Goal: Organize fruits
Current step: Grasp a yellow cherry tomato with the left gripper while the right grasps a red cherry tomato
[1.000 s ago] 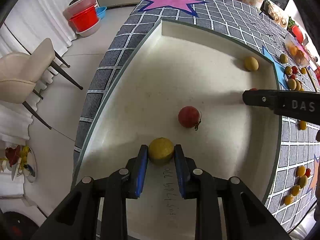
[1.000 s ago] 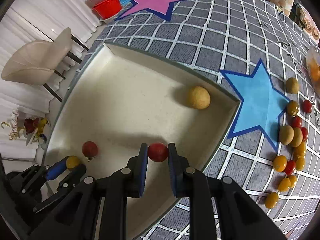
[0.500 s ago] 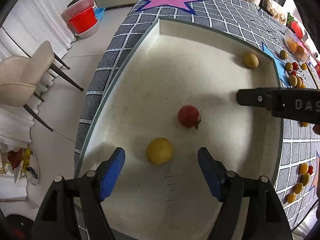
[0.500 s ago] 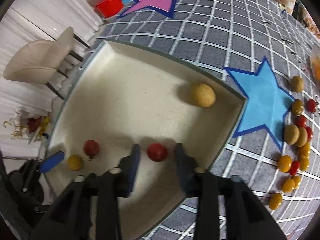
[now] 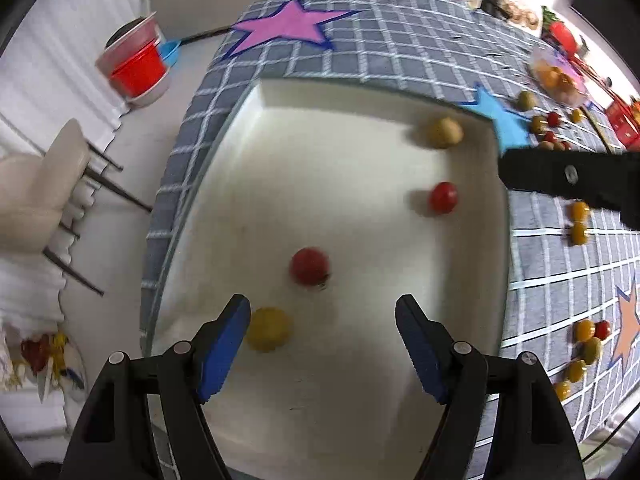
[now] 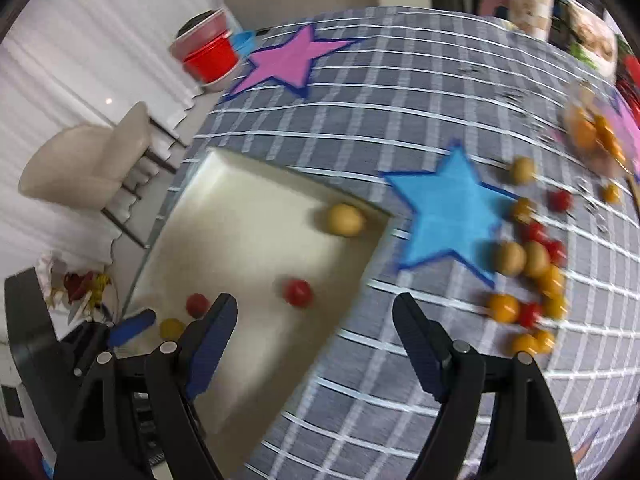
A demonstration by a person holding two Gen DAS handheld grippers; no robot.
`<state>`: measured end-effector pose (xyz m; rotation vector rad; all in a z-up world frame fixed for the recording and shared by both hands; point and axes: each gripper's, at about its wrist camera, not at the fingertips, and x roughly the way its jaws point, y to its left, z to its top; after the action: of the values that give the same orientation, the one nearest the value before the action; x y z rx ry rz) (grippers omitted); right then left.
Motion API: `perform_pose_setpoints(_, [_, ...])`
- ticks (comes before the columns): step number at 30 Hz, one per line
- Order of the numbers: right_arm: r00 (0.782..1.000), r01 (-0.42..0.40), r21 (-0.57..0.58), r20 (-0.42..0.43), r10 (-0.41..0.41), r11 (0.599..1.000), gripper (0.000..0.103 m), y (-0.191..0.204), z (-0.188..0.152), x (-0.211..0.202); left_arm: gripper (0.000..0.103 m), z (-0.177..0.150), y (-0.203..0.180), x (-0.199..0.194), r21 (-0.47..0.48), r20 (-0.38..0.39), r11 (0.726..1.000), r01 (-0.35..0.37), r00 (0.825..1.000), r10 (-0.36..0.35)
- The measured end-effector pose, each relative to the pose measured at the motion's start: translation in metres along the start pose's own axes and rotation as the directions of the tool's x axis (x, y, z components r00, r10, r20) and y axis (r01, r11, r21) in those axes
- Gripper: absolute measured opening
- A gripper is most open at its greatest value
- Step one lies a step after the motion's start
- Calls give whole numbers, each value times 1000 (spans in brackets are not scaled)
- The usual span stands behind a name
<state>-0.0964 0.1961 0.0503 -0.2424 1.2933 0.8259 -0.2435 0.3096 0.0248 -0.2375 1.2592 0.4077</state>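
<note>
Both tools empty, the left tool (image 5: 322, 344) spread wide and the right tool (image 6: 314, 338) opening, four small round fruits lie in the shallow cream tray (image 5: 360, 400) at frame centre; fetch the loose fruits (image 6: 528, 280) at right next, descending squarely.

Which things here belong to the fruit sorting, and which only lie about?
For the job:
white tray
yellow fruit
two red fruits
tan fruit
loose fruits

Just about:
pink star
blue star
red tub
beige chair
</note>
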Motion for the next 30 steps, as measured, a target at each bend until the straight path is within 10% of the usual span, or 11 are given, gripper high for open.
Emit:
perform_pose_setpoints(15, [984, 176, 222, -61, -167, 959, 83, -116, -89, -49, 76, 23, -104, -18, 201, 10, 973, 116, 993, -121])
perform_pose_setpoints(30, [978, 200, 193, -100, -183, 961, 81, -152, -154, -65, 76, 31, -184, 13, 289, -105, 930, 228, 973, -206])
